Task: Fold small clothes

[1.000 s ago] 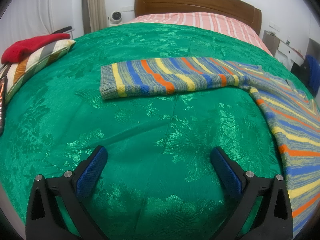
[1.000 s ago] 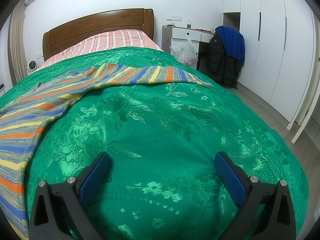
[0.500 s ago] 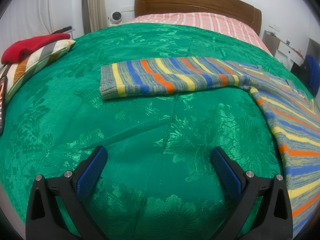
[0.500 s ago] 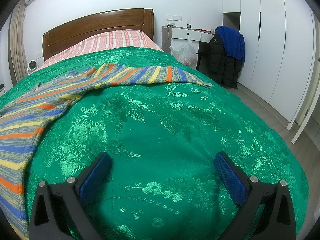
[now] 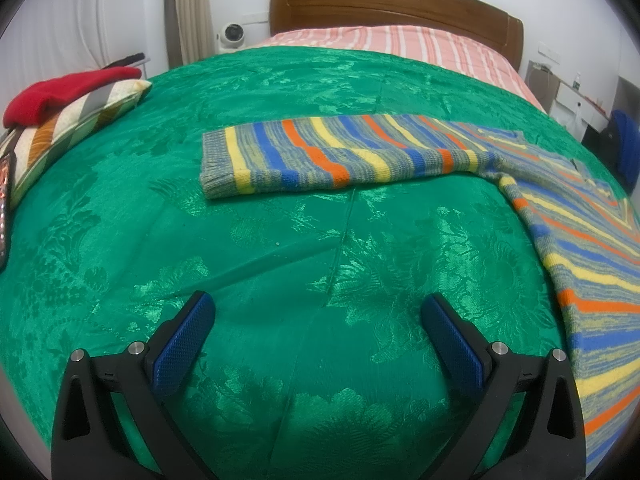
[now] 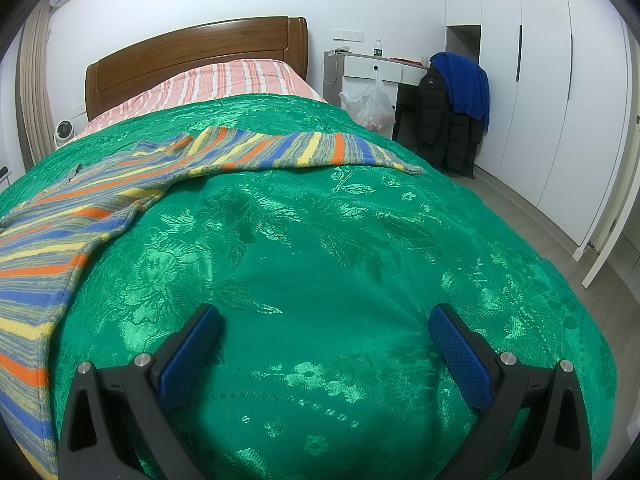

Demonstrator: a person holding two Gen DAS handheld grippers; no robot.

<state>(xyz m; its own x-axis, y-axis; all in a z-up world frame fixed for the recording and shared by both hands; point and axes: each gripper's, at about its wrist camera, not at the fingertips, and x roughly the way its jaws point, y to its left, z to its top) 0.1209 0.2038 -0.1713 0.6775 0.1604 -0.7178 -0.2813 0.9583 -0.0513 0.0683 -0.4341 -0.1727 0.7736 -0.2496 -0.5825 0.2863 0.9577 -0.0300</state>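
A striped knit sweater (image 5: 592,240) in blue, yellow, orange and grey lies flat on the green bedspread (image 5: 280,240). In the left wrist view its sleeve (image 5: 320,156) stretches left across the bed. In the right wrist view the sweater body (image 6: 48,248) lies at the left and the other sleeve (image 6: 312,152) stretches right. My left gripper (image 5: 318,310) is open and empty, hovering above bare bedspread, short of the sleeve. My right gripper (image 6: 324,320) is open and empty above the bedspread (image 6: 340,240), right of the sweater body.
A striped pillow (image 5: 68,136) with a red garment (image 5: 64,92) on it lies at the bed's left edge. The wooden headboard (image 5: 400,0) and pink striped sheet (image 5: 400,44) are at the far end. A desk, hanging jackets (image 6: 452,108) and white wardrobes stand right of the bed.
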